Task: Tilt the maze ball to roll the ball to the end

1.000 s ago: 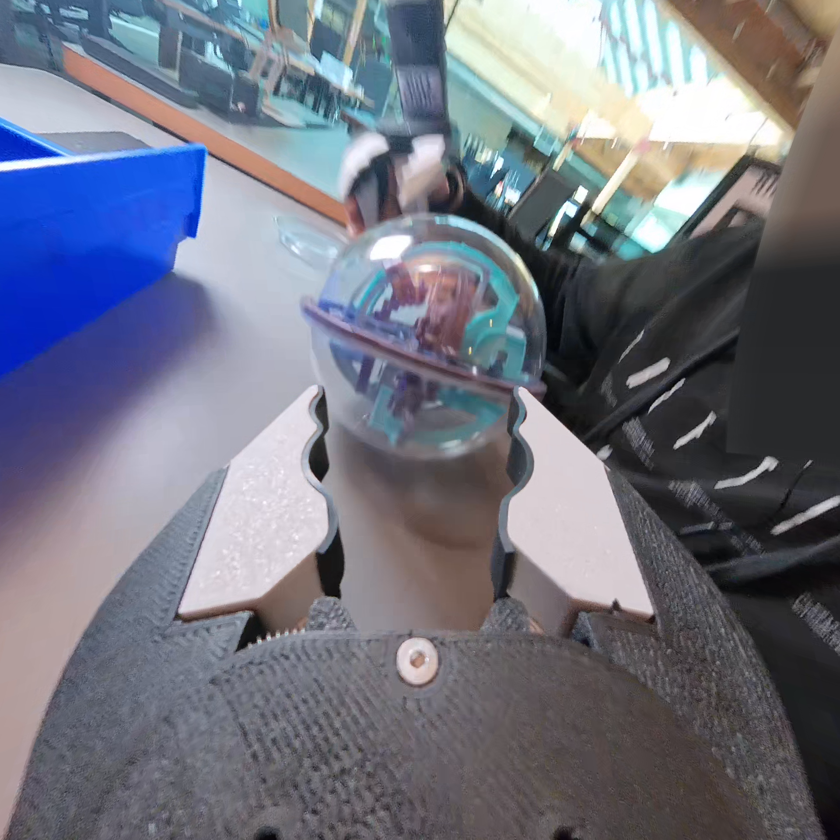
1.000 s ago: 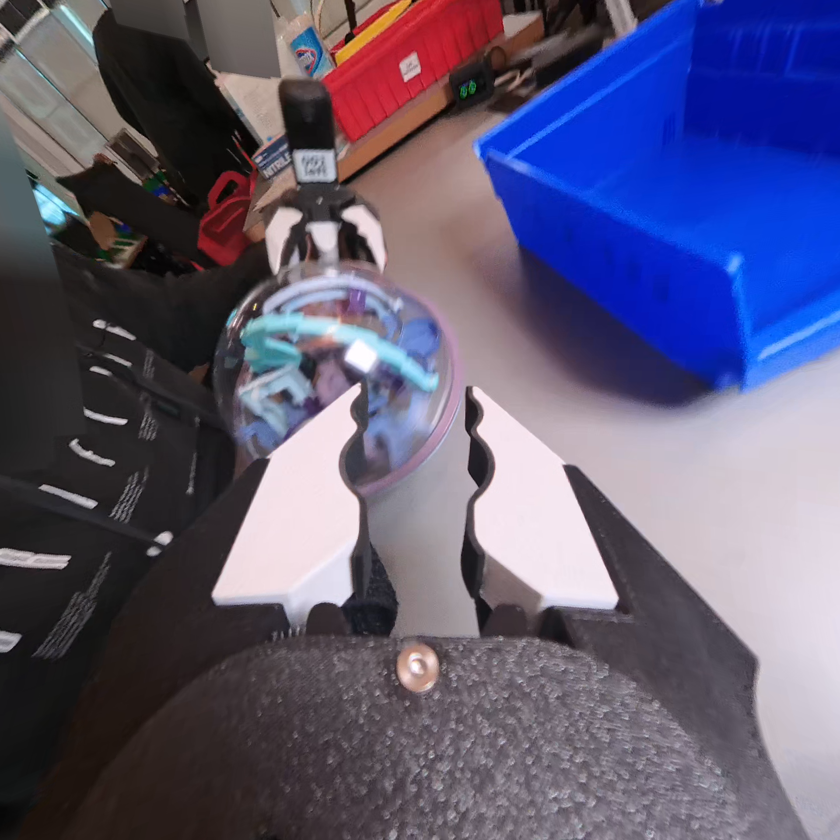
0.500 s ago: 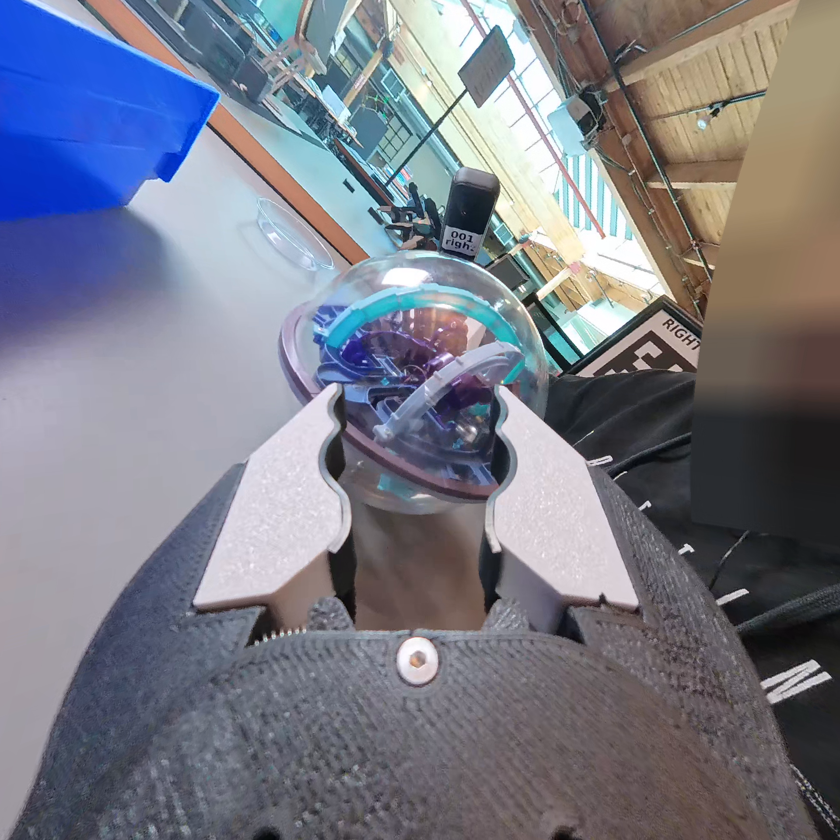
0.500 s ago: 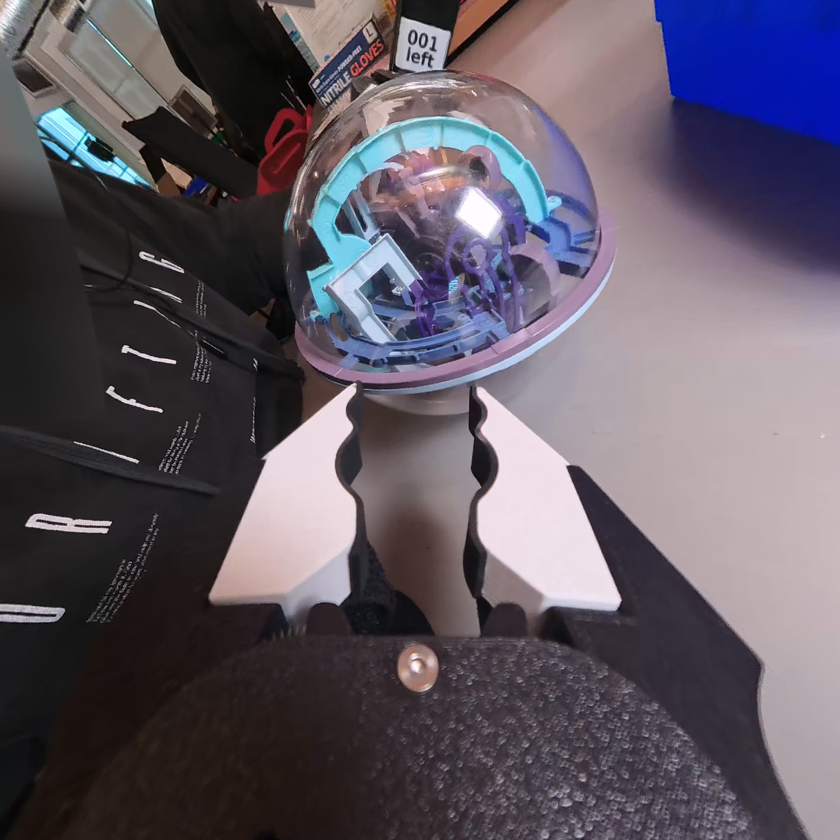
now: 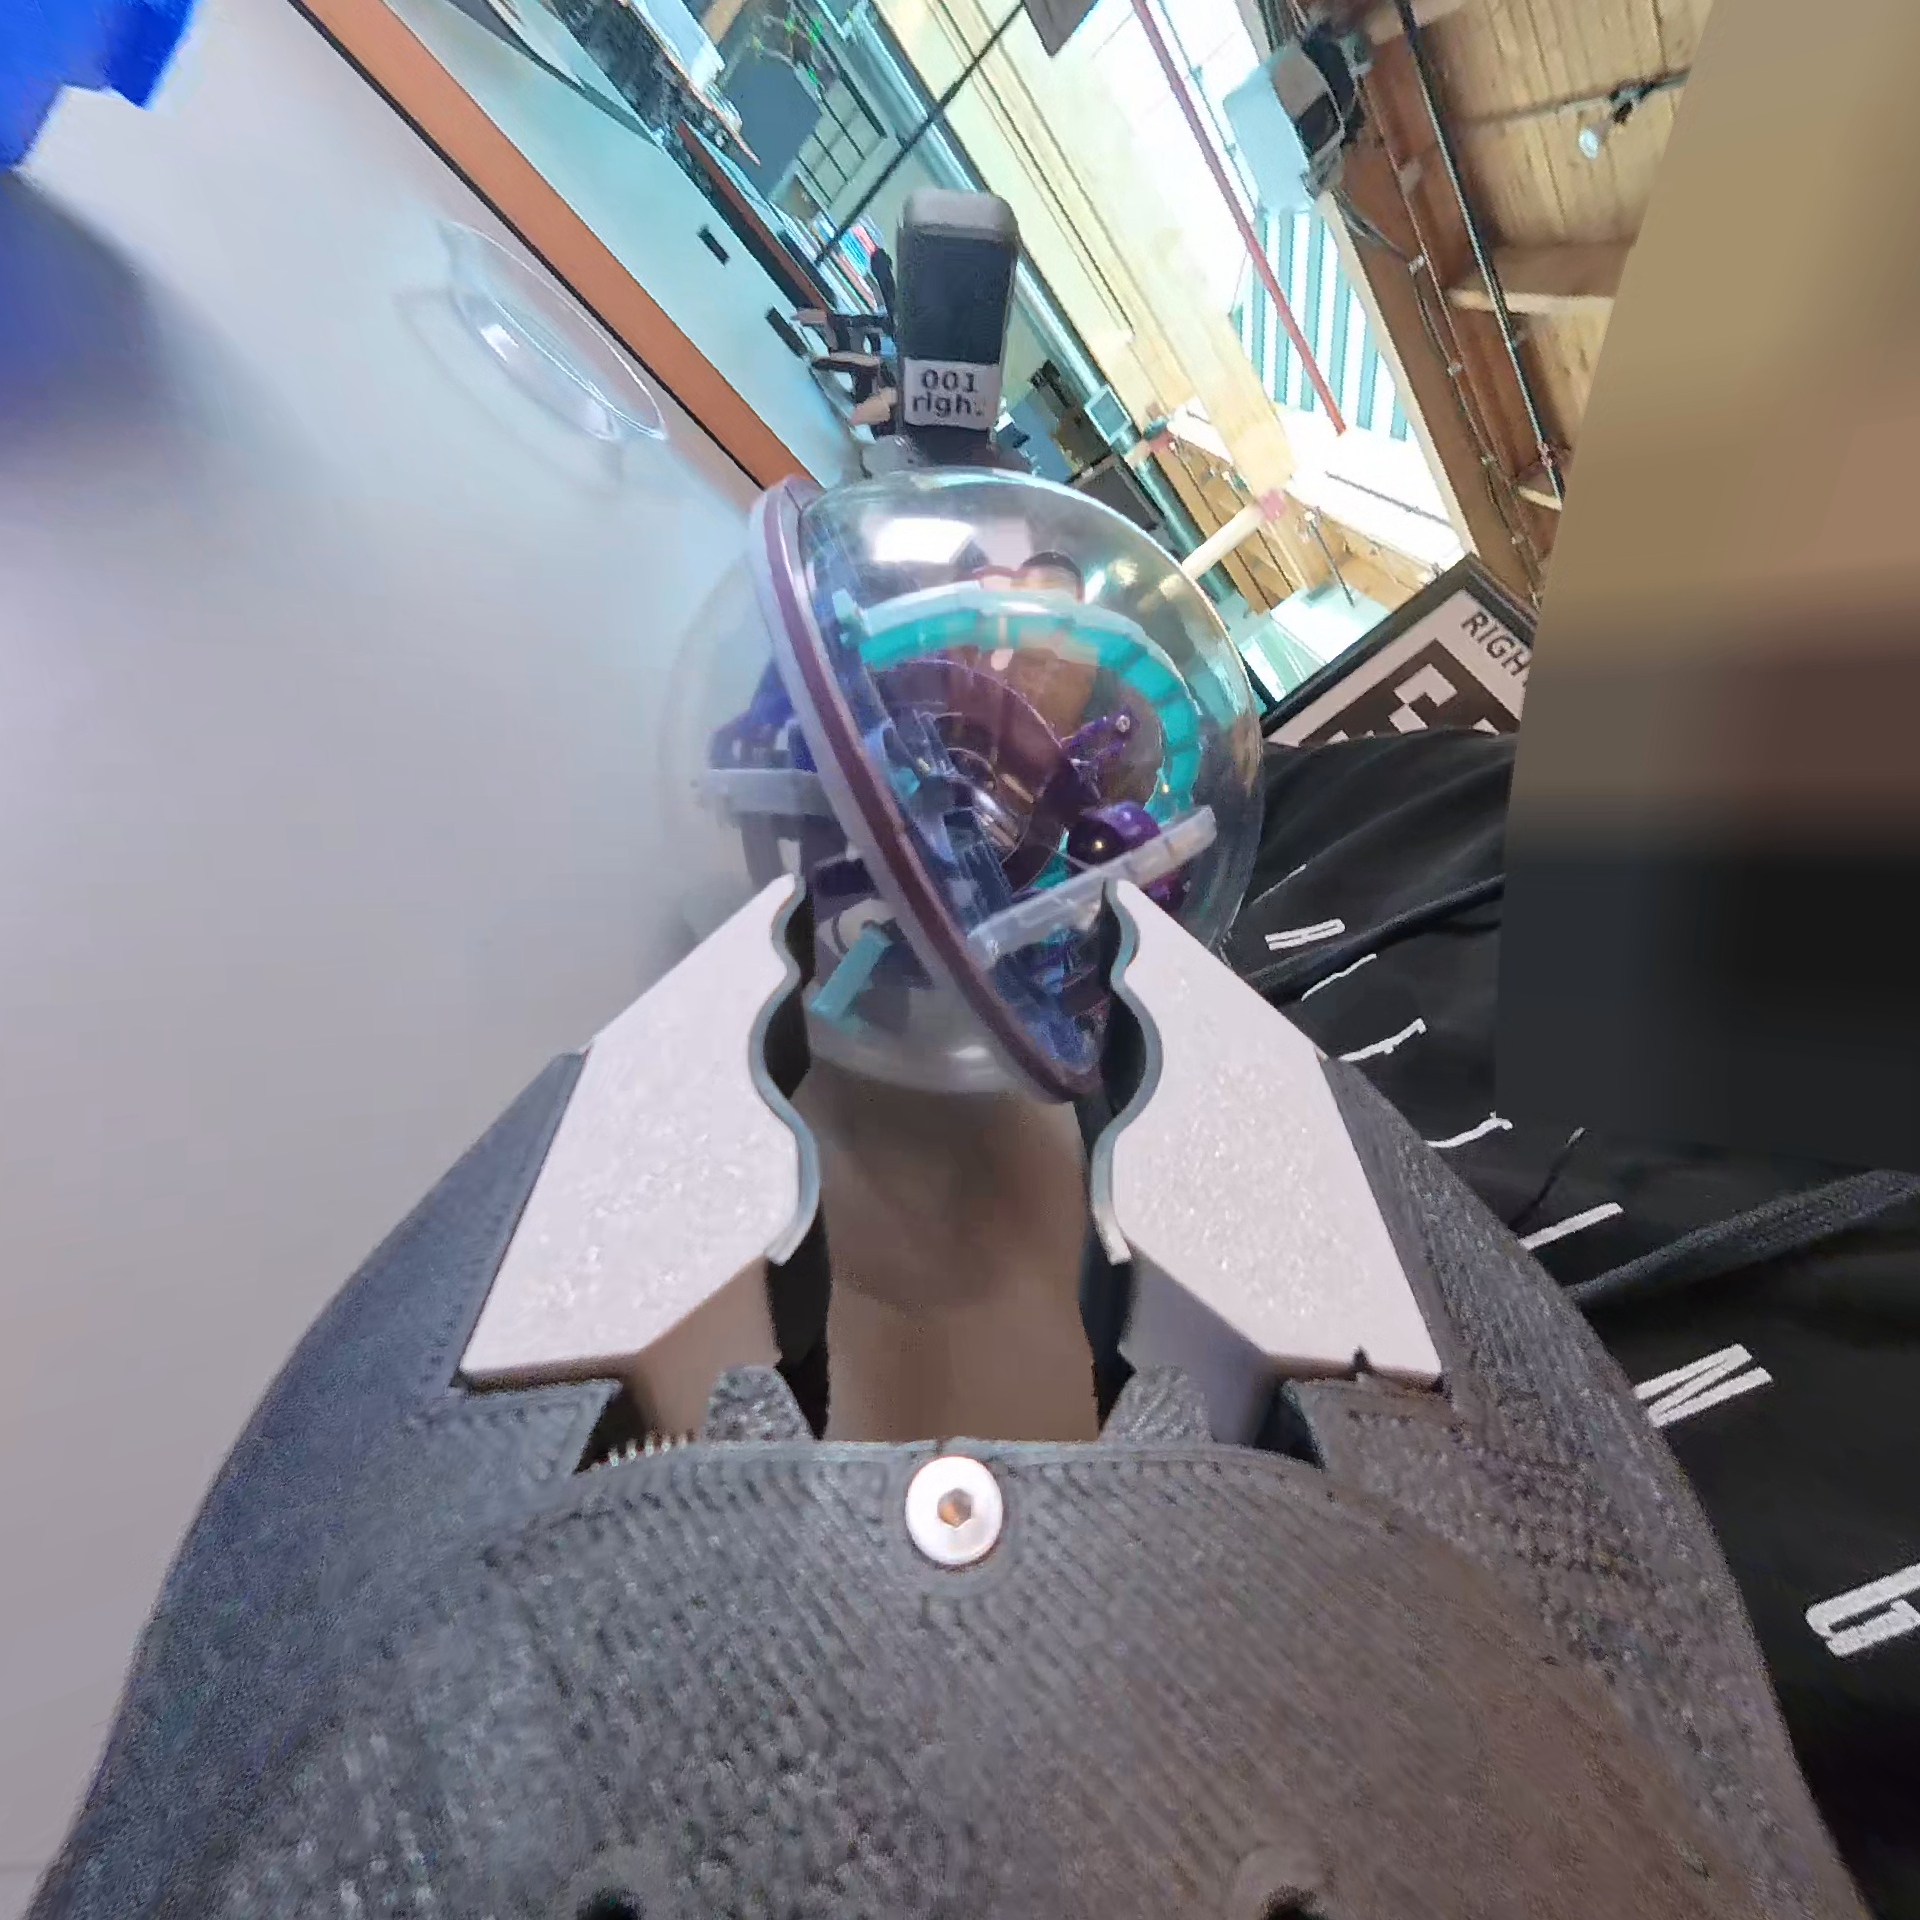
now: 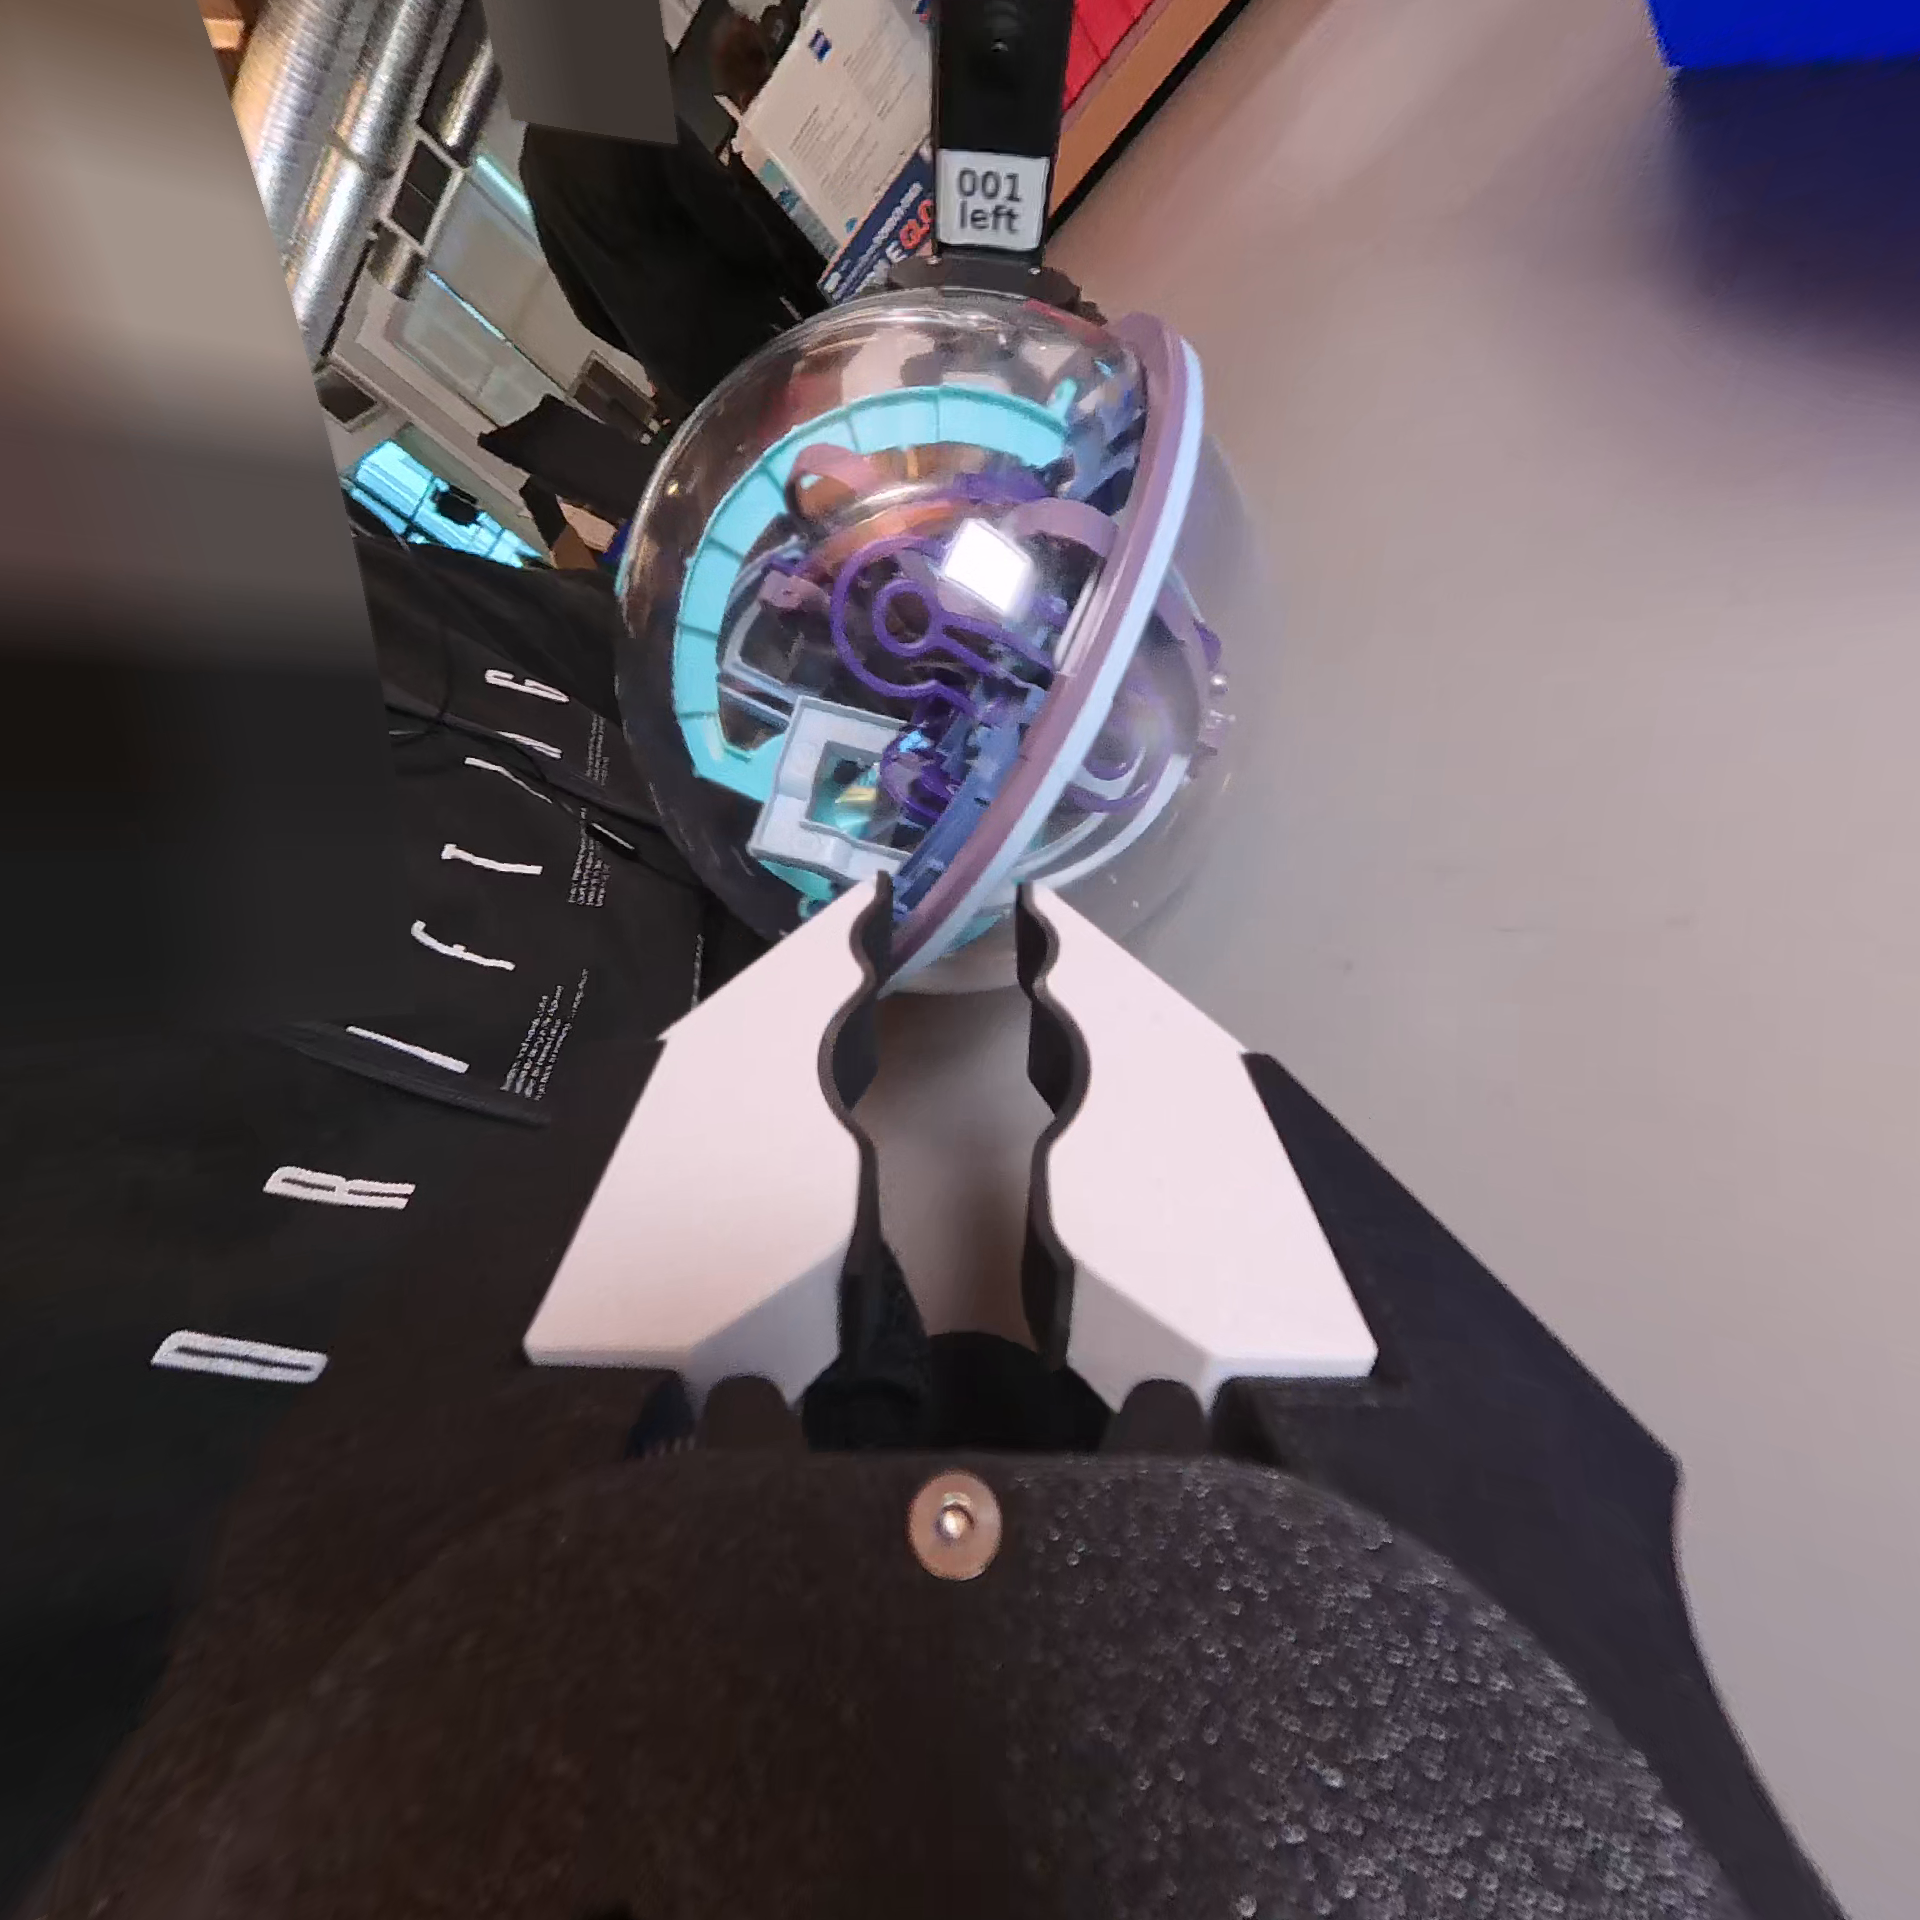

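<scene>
The maze ball is a clear sphere with teal, purple and grey tracks inside and a purple equator ring. It is held in the air between both grippers, with the ring tilted steeply. My left gripper is shut on the ball's near lower side, its fingertips pressing either flank. In the right wrist view the ball fills the middle, and my right gripper is shut on its ring edge. Each gripper's black stem shows behind the ball from the other view. I cannot make out the small rolling ball inside.
The grey table lies below, also seen in the right wrist view. A clear shallow dish sits near its orange far edge. A blue bin shows only as a corner. A person's black printed garment is close by.
The ball has been lifted and turned: its ring went from near level to steeply tilted. Both grippers rolled with it, and the blue bin slid almost out of both views.
</scene>
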A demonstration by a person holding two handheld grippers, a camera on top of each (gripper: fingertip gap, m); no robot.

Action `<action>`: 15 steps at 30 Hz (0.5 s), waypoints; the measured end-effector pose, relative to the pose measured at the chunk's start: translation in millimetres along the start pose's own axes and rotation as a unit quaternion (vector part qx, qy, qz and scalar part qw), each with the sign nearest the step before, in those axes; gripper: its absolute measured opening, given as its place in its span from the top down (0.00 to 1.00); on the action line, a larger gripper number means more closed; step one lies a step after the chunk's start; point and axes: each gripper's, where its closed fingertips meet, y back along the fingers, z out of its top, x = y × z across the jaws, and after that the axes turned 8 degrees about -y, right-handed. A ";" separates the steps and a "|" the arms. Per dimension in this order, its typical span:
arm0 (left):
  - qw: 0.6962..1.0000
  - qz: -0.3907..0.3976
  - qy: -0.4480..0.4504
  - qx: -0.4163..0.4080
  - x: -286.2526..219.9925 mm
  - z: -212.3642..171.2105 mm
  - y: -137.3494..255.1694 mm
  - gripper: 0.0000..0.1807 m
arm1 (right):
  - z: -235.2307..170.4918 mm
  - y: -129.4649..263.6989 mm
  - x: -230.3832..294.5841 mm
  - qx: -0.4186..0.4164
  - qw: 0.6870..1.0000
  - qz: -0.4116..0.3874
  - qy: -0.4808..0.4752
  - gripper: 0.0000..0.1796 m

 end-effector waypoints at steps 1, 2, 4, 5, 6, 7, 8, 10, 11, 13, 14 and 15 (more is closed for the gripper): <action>1.000 -0.005 -0.004 0.003 -2.5 -0.7 -1.6 0.70 | -0.6 -0.4 0.7 0.000 1.000 0.002 0.000 0.91; 1.000 -0.006 -0.004 -0.001 -3.1 1.3 -1.6 0.70 | -0.8 -0.3 0.0 -0.002 1.000 0.000 0.000 0.94; 1.000 -0.004 -0.004 -0.013 -2.2 5.1 0.0 0.74 | -1.0 -0.4 0.2 -0.005 1.000 0.002 -0.001 0.94; 1.000 -0.003 -0.003 -0.017 -1.6 6.2 0.5 0.75 | -1.4 -0.7 0.8 -0.005 1.000 0.005 -0.003 0.94; 1.000 -0.004 -0.001 -0.020 -1.2 6.7 0.6 0.76 | -1.8 -1.0 1.3 -0.005 1.000 0.008 -0.004 0.94; 1.000 -0.005 0.000 -0.020 -1.1 6.7 0.6 0.76 | -1.8 -1.0 1.4 -0.006 1.000 0.010 -0.006 0.94; 1.000 -0.005 0.001 -0.021 -0.9 6.7 0.8 0.76 | -1.4 -1.0 1.2 -0.008 1.000 0.011 -0.007 0.94; 1.000 -0.003 0.001 -0.023 -0.8 7.2 1.5 0.78 | -1.0 -0.8 0.9 -0.011 1.000 0.013 -0.010 0.94; 1.000 -0.003 0.001 -0.024 -0.9 7.4 2.1 0.79 | -0.7 -0.8 0.7 -0.013 1.000 0.015 -0.012 0.95; 1.000 -0.004 0.005 -0.025 -0.8 6.9 2.7 0.82 | -0.3 -0.6 0.4 -0.015 1.000 0.018 -0.016 0.95; 1.000 -0.005 0.008 -0.027 -0.6 6.7 2.8 0.82 | -0.1 -0.5 0.1 -0.016 1.000 0.019 -0.018 0.95; 1.000 -0.005 0.011 -0.028 -0.4 6.6 3.0 0.83 | 0.1 -0.1 -0.6 -0.017 0.999 0.020 -0.020 0.95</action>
